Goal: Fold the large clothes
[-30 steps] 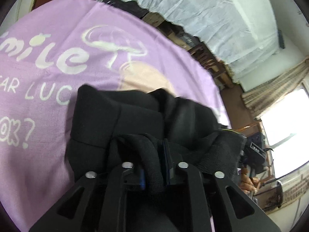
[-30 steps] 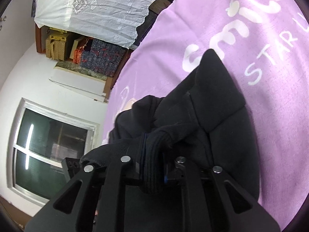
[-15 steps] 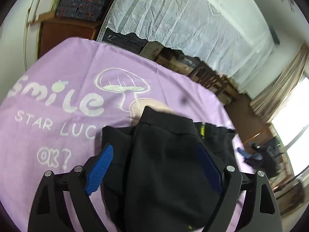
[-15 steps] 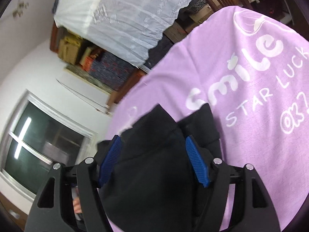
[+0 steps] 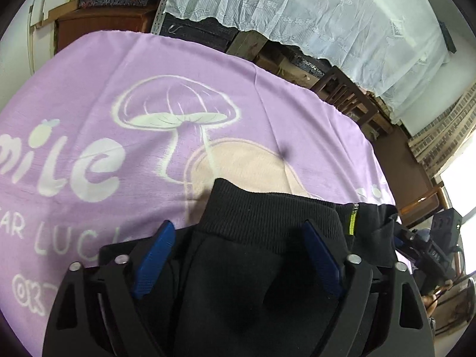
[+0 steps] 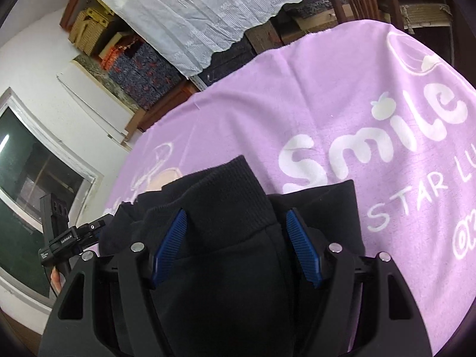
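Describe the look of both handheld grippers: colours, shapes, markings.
The left gripper and right gripper match: matte black angular frames with triangular cut-outs, round silver screw heads, and ribbed blue pads lining each finger. No cables or sleeves are visible on them.

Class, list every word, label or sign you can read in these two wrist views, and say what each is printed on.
"Smile": white letters on the purple blanket.
"STAR LU", cut off at the picture's edge: same blanket, line below.
"OK", partly hidden by the left gripper: same blanket, left wrist view.
Small white label on the black device at the left of the right wrist view: too small to read.
Black garment: no text visible.
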